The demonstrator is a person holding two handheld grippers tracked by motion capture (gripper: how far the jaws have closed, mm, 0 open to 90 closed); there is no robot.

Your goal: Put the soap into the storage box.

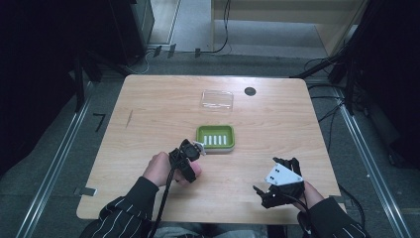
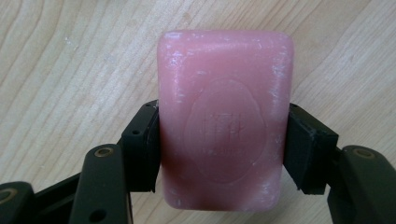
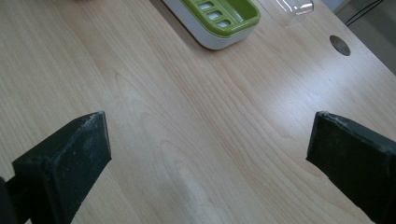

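Pink soap bar (image 2: 225, 126): pinched across its sides between the jaws of the left gripper (image 1: 190, 151), held over the wooden table (image 1: 148, 124) just beside the near left corner of the green soap dish (image 1: 215, 137); pick-up judged done, placing in the dish not yet done. Clear lid (image 1: 217, 99) lies apart behind the dish, fitting presumably left. Right gripper (image 1: 277, 186): jaws spread wide, nothing between them, at the table's near right.

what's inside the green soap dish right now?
The green soap dish holds no soap: only its row of white drain slots shows. What lies under that slotted insert is covered. The pink soap bar is clamped in the left gripper, beside the dish.
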